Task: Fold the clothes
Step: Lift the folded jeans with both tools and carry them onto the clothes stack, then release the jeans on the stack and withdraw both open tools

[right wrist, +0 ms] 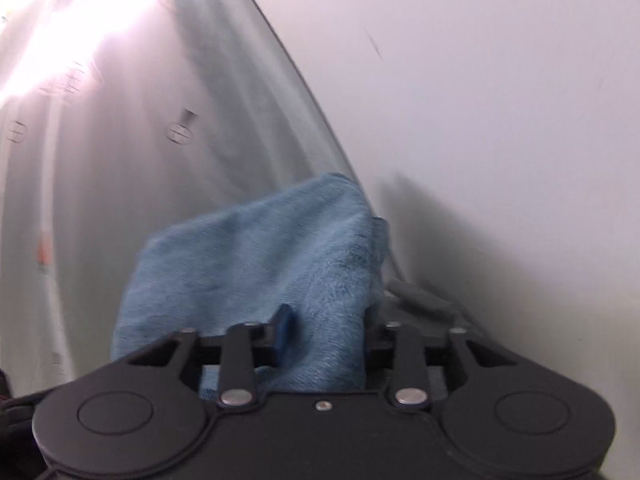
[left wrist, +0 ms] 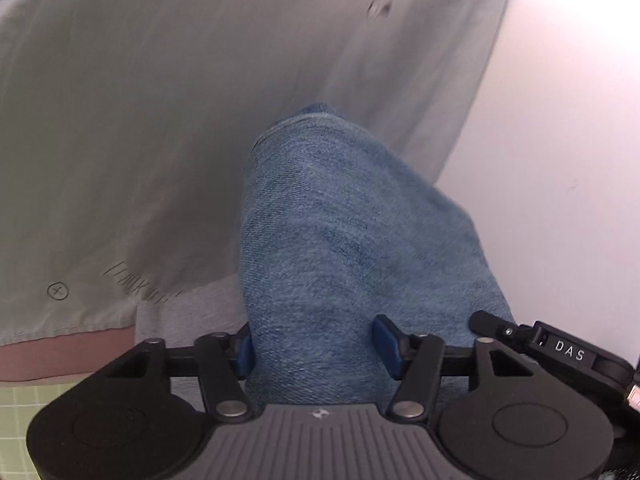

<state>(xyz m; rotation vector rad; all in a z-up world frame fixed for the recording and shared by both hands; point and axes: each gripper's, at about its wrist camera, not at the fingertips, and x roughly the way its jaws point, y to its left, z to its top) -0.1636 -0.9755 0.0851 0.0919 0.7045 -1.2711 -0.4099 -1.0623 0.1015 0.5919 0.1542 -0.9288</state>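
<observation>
A blue denim-like cloth (left wrist: pixel 340 232) runs up from between the jaws of my left gripper (left wrist: pixel 315 348). The jaws stand apart, the blue pads (left wrist: pixel 386 346) flank the cloth without squeezing it, and the fabric spreads past the right pad. In the right wrist view the same kind of blue cloth (right wrist: pixel 256 256) lies bunched in my right gripper (right wrist: pixel 328 332). Its left pad (right wrist: pixel 284 326) shows clear of the fabric, while the cloth drapes over and hides the right one. Both grippers read as open with cloth lying in them.
A large pale grey-green shirt (left wrist: pixel 160 120) with small printed marks fills the left and back; it shows blurred as pale fabric (right wrist: pixel 120 160). A white surface (left wrist: pixel 560 160) lies to the right. A green grid mat (left wrist: pixel 20 400) shows bottom left. A black gripper part labelled DAS (left wrist: pixel 568 354) pokes in.
</observation>
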